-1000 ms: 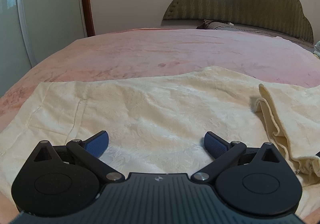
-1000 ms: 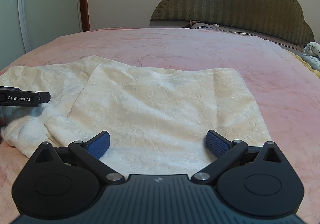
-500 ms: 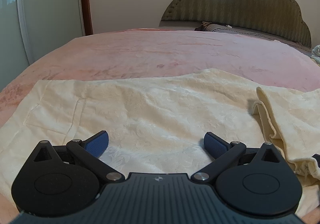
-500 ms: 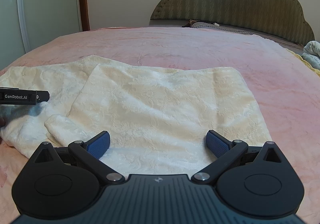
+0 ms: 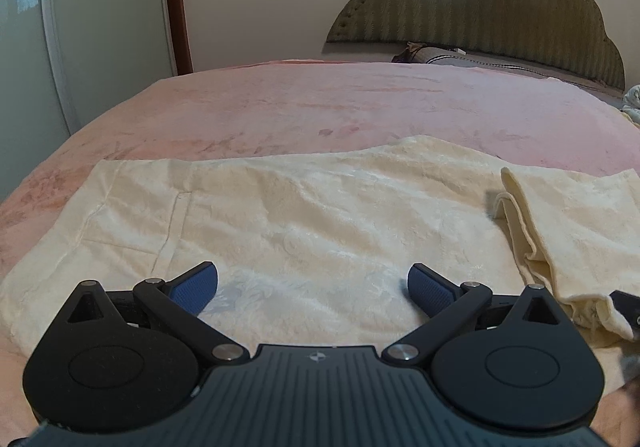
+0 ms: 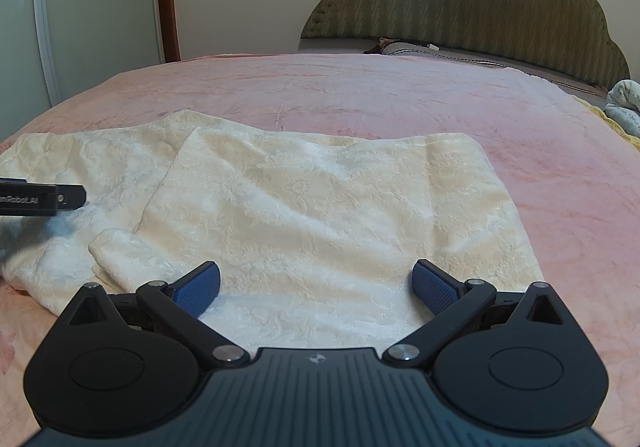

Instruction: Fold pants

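Pants (image 5: pixel 320 215) lie crosswise ahead of both spread, empty grippers (left gripper (image 5: pixel 313 287), right gripper (image 6: pixel 316 285)); the folded leg end lies nearer the right one.

Both wrist cameras sit low and close over the bed (image 5: pixel 360 107), facing the headboard (image 6: pixel 480 7). Both views share the pants (image 5: pixel 320 215) and, seemingly, their folded middle.
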